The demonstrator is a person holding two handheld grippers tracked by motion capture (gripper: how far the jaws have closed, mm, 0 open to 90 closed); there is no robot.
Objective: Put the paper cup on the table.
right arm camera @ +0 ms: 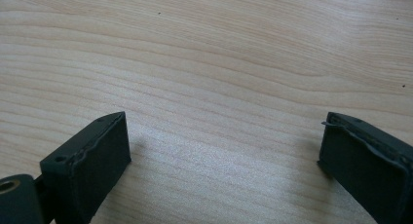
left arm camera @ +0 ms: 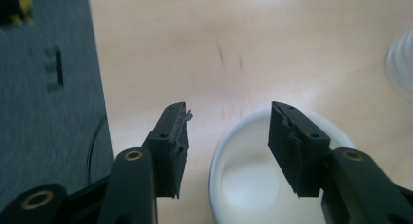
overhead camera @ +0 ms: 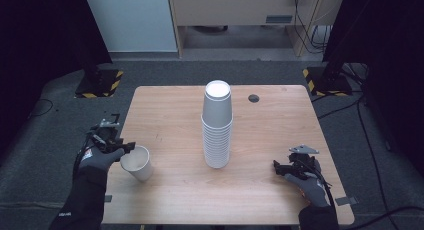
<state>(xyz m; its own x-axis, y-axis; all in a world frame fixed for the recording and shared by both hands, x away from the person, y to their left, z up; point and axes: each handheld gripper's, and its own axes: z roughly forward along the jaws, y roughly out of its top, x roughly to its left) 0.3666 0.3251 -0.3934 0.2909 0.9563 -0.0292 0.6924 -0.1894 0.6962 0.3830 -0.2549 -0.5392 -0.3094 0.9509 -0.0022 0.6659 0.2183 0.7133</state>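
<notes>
1. Reaching in beside the near left corner of the wooden table (overhead camera: 175, 115), the left gloved hand (overhead camera: 97, 160) carries the left gripper (overhead camera: 125, 149) pointed toward a single white paper cup (overhead camera: 137, 164).
2. Seen from the left gripper view, its 2 black jaws stand apart above the cup's open mouth (left arm camera: 253, 175); one jaw hangs over the rim, the other over bare wood just beside it, and neither pad presses on the cup.
3. That single cup stands mouth up to the left of the tall cup stack (overhead camera: 217, 125), well apart from it, close to the table's left edge.
4. Right of the stack, the right gloved hand (overhead camera: 312, 186) rests low near the table's near right corner, with the right gripper (overhead camera: 280, 168) pointing inward toward the stack.
5. In the right gripper view its 2 jaws are spread wide with bare wood grain between them, gripping nothing.
6. The stack of white cups, nested upside down, stands at about the middle of the table, between the 2 grippers.
7. Behind the stack to its right, a small dark round hole (overhead camera: 254, 98) sits in the tabletop.
8. Beyond the table, 2 stand bases with yellow and black hazard stripes (overhead camera: 97, 84) rest on grey carpet.
9. Small white marks on the left glove cuff are too small to read.
</notes>
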